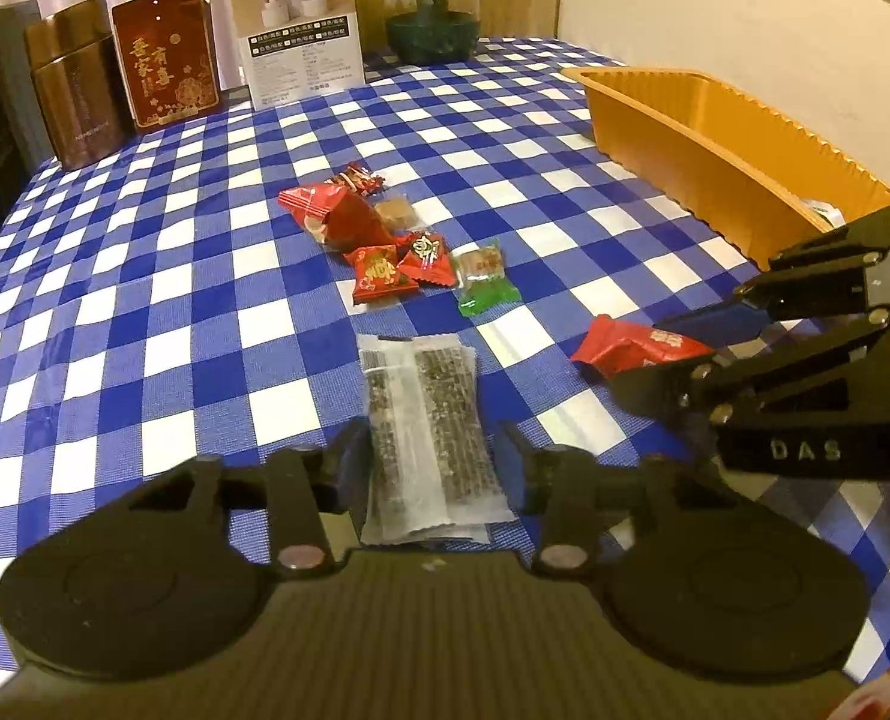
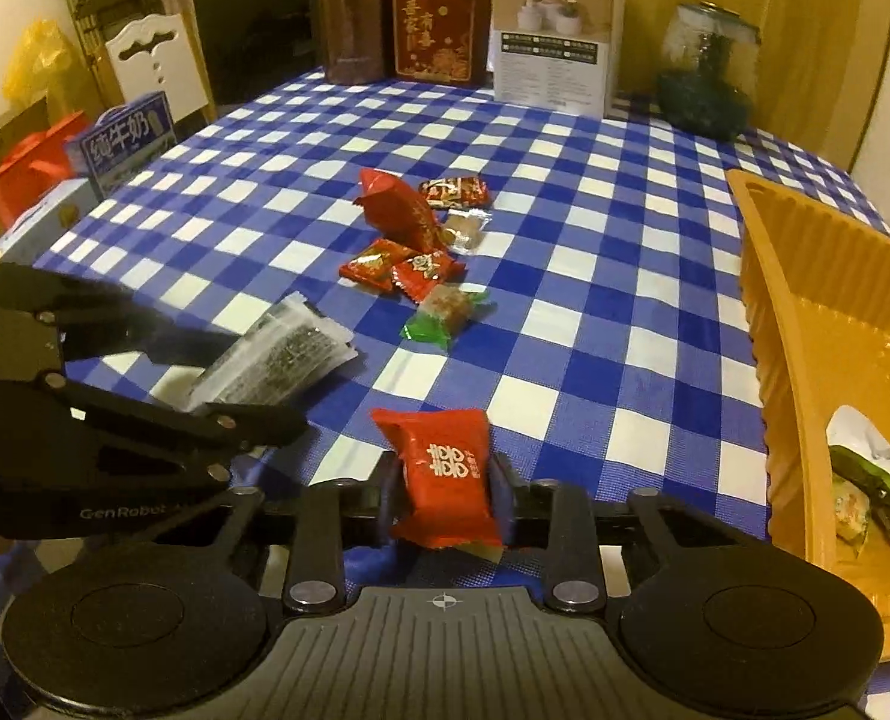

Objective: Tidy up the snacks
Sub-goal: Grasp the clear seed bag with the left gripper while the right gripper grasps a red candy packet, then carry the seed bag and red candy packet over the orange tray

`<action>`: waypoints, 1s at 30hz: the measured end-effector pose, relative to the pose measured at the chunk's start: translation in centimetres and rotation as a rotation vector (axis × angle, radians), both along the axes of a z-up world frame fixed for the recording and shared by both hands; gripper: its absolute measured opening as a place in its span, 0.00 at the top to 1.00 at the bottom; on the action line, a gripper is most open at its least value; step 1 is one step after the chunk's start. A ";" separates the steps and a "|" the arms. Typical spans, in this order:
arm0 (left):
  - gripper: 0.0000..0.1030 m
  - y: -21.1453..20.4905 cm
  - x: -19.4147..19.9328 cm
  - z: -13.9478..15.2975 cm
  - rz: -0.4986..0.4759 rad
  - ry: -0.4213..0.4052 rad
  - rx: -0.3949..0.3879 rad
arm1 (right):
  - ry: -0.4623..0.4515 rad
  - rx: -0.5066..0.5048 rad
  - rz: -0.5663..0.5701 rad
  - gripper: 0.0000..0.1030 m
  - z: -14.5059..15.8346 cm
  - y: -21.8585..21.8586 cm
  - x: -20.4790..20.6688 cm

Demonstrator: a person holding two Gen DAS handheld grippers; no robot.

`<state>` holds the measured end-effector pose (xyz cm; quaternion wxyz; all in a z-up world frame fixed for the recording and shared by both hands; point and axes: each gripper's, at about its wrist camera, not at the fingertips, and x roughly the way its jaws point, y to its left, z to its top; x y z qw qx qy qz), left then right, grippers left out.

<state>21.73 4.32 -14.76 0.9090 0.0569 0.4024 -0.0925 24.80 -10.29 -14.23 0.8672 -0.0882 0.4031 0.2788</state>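
My left gripper (image 1: pixel 429 444) is shut on a stack of clear packets with dark seaweed strips (image 1: pixel 420 384), a finger on each long edge. In the right wrist view that left gripper (image 2: pixel 252 378) holds the seaweed packets (image 2: pixel 282 354) tilted just over the cloth. My right gripper (image 2: pixel 445 471) is shut on a red snack packet (image 2: pixel 438 444) with white characters. From the left wrist view, the right gripper (image 1: pixel 655 354) carries the red packet (image 1: pixel 631 348) near the orange tray (image 1: pixel 715 138). Several loose sweets, mostly red (image 1: pixel 378 273) and one green (image 1: pixel 484 285), lie mid-table.
The orange tray (image 2: pixel 805 300) stands on the right and holds a few wrapped snacks (image 2: pixel 865 480). A brown tin (image 1: pixel 72 84), a red box (image 1: pixel 165 60), a white carton (image 1: pixel 297 24) and a glass jar (image 1: pixel 429 6) line the far edge. A blue milk box (image 2: pixel 123 141) sits left.
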 end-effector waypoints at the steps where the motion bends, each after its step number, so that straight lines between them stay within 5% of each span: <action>1: 0.63 0.1 0.0 0.0 0.003 0.001 -0.005 | 0.002 0.007 -0.007 0.73 0.1 -0.1 0.0; 14: 0.67 -0.3 -1.6 0.4 0.078 0.012 -0.041 | 0.002 0.093 -0.103 0.74 0.9 -2.2 -0.1; 30: 0.67 -2.7 -7.1 4.7 0.154 0.039 -0.140 | 0.022 0.160 -0.272 0.74 3.9 -6.5 -7.0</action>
